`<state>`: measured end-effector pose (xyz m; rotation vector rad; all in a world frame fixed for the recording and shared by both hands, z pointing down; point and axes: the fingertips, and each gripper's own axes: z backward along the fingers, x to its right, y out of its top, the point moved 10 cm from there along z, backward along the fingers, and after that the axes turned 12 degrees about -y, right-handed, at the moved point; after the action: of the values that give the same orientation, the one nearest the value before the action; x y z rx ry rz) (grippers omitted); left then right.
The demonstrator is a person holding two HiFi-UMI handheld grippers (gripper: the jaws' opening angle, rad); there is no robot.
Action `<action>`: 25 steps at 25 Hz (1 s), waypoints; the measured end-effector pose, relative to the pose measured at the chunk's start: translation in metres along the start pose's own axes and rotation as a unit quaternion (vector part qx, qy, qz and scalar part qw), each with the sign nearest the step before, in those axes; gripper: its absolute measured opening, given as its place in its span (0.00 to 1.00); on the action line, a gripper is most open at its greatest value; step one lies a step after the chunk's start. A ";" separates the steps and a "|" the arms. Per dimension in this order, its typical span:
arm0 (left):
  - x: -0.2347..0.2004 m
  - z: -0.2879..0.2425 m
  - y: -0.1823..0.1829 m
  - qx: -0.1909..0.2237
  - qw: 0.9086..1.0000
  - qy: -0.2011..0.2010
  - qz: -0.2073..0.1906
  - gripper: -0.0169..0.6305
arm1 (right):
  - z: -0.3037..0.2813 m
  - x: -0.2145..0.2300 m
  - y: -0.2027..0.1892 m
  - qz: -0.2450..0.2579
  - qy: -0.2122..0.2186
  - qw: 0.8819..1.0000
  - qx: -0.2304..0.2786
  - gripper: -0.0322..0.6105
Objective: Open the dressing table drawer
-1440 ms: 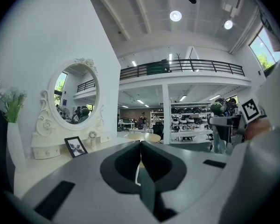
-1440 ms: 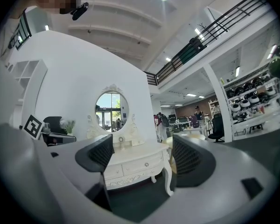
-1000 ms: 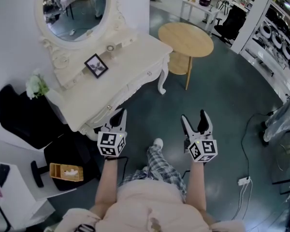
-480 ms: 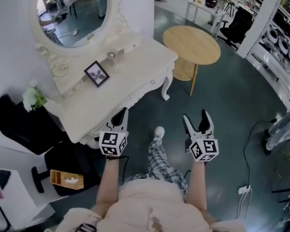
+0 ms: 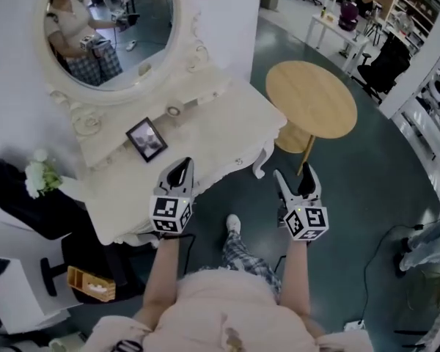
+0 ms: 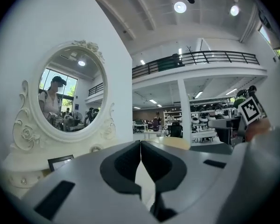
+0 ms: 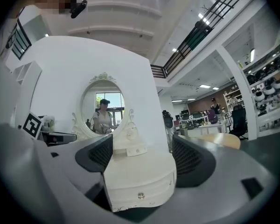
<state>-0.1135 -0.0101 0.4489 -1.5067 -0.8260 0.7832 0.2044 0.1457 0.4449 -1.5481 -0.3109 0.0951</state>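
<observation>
Drawer sits shut in the white desk's front, probably light and stiff, best pulled by its small knob; right gripper spread short of it, left gripper pressed together, both empty.

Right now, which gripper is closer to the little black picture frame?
Left. The left gripper is over the white dressing table, near the picture frame; the right gripper is over the floor.

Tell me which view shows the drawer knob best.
The right gripper view: the drawer knob sits head-on, between the open jaws of the right hand-held gripper. The head view shows it only as a tiny dot from above. The left gripper view does not show it; the left hand-held gripper fills the lower frame.
</observation>
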 end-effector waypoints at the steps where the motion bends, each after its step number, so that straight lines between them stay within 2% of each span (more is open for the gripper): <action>1: -0.007 -0.013 0.002 0.000 1.000 0.008 0.000 0.07 | -0.022 0.004 0.002 0.000 0.008 1.000 -0.004 0.67; 4: -0.032 -0.051 0.004 0.007 0.999 0.029 0.015 0.07 | -0.085 0.010 0.006 0.010 0.039 0.999 -0.017 0.67; 10: -0.071 -0.118 0.004 -0.005 0.997 0.075 0.030 0.07 | -0.187 0.012 0.007 0.027 0.095 0.994 -0.042 0.66; 16: -0.096 -0.147 0.012 0.002 0.992 0.121 0.032 0.07 | -0.256 0.003 0.007 0.028 0.136 0.989 -0.054 0.66; 25: -0.127 -0.176 0.018 -0.006 0.992 0.124 0.033 0.07 | -0.312 -0.014 0.006 0.031 0.159 0.984 -0.067 0.65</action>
<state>-0.0293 -0.2114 0.4489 -1.6103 -0.5978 0.6238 0.2713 -0.1595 0.4394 -1.6777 -0.0159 -0.1283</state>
